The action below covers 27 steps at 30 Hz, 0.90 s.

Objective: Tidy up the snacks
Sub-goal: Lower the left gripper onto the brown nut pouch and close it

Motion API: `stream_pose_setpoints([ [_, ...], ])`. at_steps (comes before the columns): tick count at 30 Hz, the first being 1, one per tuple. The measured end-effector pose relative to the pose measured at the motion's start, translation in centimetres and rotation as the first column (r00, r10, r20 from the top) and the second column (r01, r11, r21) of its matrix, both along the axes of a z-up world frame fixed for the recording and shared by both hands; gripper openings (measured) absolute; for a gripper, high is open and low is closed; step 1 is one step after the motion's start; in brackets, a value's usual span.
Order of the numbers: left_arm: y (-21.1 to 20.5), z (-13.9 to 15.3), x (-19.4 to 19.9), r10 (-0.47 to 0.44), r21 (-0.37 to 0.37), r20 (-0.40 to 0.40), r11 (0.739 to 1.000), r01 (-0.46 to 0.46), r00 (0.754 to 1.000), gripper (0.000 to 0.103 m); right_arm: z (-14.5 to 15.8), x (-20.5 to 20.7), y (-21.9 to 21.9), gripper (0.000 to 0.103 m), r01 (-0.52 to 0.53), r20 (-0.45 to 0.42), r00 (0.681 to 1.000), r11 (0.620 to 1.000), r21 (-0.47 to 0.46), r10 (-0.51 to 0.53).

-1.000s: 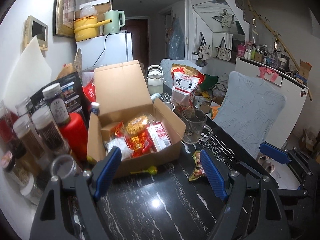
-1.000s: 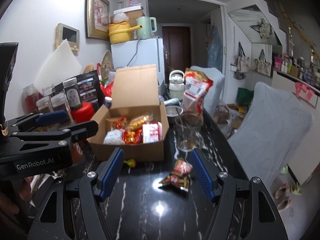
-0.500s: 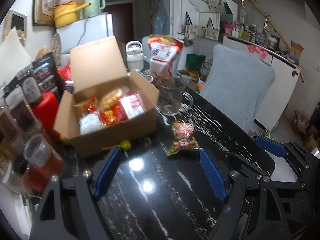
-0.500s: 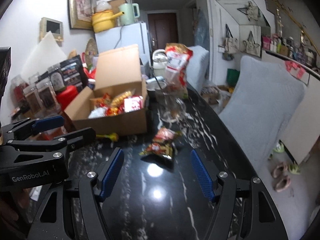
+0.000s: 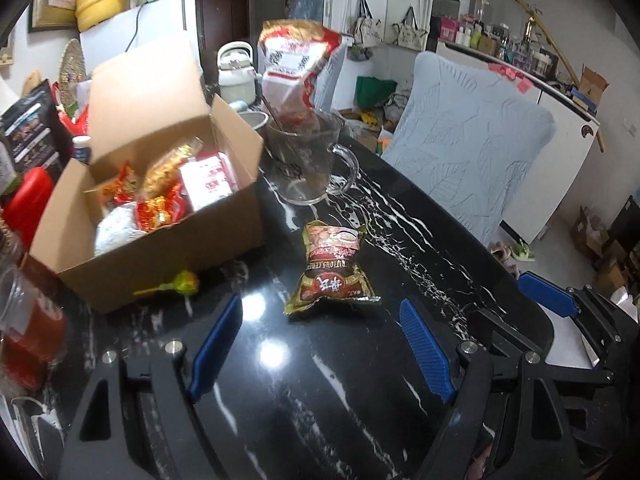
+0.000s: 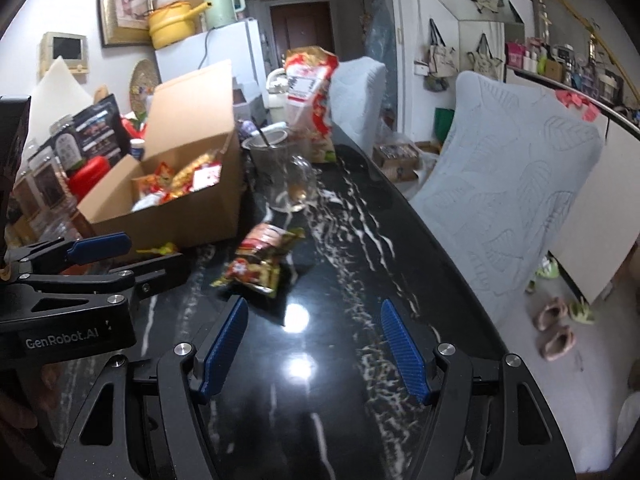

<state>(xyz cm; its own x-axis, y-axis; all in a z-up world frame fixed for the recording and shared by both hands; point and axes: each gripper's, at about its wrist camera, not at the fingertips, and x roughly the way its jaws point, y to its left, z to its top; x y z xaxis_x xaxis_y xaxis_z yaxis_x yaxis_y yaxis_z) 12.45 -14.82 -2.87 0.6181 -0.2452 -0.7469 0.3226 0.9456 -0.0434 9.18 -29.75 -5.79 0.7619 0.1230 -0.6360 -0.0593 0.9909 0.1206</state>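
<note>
Crinkled foil snack packet [image 5: 332, 270] lies on glossy black marble table [image 5: 400, 240] beside cardboard box [image 5: 168, 248].

Both wrist views look steeply down, close over the same black table [image 5: 400, 216].

One cardboard box [image 5: 168, 240], one glass mug [image 5: 308, 160], one lollipop [image 5: 182, 283] — one loose snack packet [image 5: 332, 268].

A glossy black marble table [image 5: 420, 240] reflects ceiling light, beside grey-covered chairs [image 6: 516, 184] and a white fridge [image 6: 216, 56].
</note>
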Motion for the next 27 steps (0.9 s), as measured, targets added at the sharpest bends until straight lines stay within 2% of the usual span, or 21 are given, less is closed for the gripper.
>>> stream_pose_setpoints([
  [12, -2.3, -4.2, 5.0, -0.003, 0.021, -0.105, 1.0, 0.005, 0.994, 0.081, -3.6, 4.1, -2.9, 0.07, 0.035, -0.096, 0.995, 0.999, 0.026, -0.032],
  [20, -3.5, -6.6, 8.0, -0.016, -0.027, -0.188, 1.0, 0.011, 0.982, 0.081, -4.6, 5.5, -4.0, 0.07, 0.05, -0.13, 0.991, 0.998, 0.049, -0.044],
  [24, -3.9, -7.2, 8.8, -0.006, -0.014, -0.187, 1.0, 0.003, 0.982, 0.081, -4.8, 5.5, -4.8, 0.07, 0.073, -0.141, 0.988, 0.996, 0.061, -0.063],
  [27, -4.1, -7.7, 9.1, -0.008, -0.003, -0.194, 1.0, 0.007, 0.981, 0.073, -5.0, 5.6, -5.2, 0.07, 0.084, -0.15, 0.986, 0.994, 0.063, -0.074],
])
